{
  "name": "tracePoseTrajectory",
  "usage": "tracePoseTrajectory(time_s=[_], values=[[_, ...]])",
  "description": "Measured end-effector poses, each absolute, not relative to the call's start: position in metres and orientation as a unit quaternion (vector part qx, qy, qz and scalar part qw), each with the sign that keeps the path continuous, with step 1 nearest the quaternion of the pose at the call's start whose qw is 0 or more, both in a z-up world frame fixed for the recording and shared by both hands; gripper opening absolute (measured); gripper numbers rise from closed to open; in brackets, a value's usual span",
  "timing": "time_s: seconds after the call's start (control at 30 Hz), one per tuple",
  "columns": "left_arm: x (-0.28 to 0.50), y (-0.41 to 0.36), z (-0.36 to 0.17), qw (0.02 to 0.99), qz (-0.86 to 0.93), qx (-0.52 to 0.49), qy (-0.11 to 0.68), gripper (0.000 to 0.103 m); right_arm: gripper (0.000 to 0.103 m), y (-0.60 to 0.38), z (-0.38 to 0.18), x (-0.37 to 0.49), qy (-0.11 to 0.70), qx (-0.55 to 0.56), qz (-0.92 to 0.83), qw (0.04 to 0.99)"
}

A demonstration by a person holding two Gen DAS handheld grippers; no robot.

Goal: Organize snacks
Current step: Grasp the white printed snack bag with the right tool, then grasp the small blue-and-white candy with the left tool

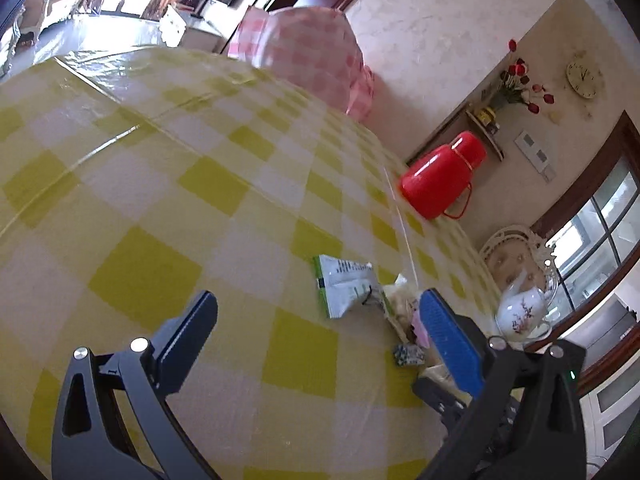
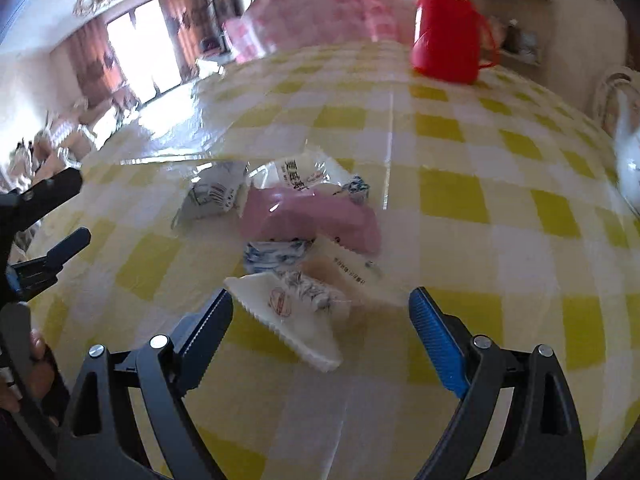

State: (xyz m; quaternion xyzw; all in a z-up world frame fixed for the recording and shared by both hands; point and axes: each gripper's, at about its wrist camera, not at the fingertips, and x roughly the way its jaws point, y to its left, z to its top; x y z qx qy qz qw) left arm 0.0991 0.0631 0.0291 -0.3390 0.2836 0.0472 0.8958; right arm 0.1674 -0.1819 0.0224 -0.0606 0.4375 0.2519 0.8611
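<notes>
A heap of snack packets lies on the yellow-checked table. In the right wrist view I see a pink packet, a white packet with a red stamp, a blue-patterned wrapper and a white-blue packet. My right gripper is open, its fingers either side of the white packet. My left gripper is open and empty above the table; it also shows at the left edge of the right wrist view. A green-white packet lies ahead of it, with more wrappers by its right finger.
A red thermos jug stands at the far side of the table; it also shows in the right wrist view. A white floral teapot on a tray sits to the right. A pink-checked chair cover is behind the table.
</notes>
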Motion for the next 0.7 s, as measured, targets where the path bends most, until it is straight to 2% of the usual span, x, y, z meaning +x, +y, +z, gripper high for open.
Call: tracePoseTrajectory(time_s=[0.33,0.37,0.4,0.47,0.5,0.57,0.7], values=[[0.096,0.054,0.028,0.895,0.029,-0.333,0.296,0.101,0.085,-0.163,0.023,0.164,0.401,-0.151,0.248,0.869],[0.098,0.053,0.028,0.895,0.029,-0.329,0.299,0.101,0.078,-0.161,0.024,0.161,0.394,-0.157,0.251,0.870],[0.100,0.051,0.027,0.896,0.028,-0.323,0.304,0.101,0.064,-0.160,0.025,0.158,0.389,-0.164,0.248,0.872],[0.104,0.049,0.025,0.893,0.024,-0.318,0.316,0.101,0.046,-0.161,0.025,0.151,0.393,-0.154,0.247,0.872],[0.104,0.049,0.024,0.893,0.023,-0.317,0.319,0.101,0.045,-0.164,0.025,0.148,0.394,-0.146,0.245,0.874],[0.106,0.047,0.023,0.893,0.022,-0.311,0.324,0.101,0.036,-0.175,0.030,0.139,0.391,-0.115,0.233,0.883],[0.111,0.031,0.025,0.900,0.004,-0.270,0.342,0.101,0.034,-0.202,0.040,0.106,0.390,-0.045,0.193,0.899]])
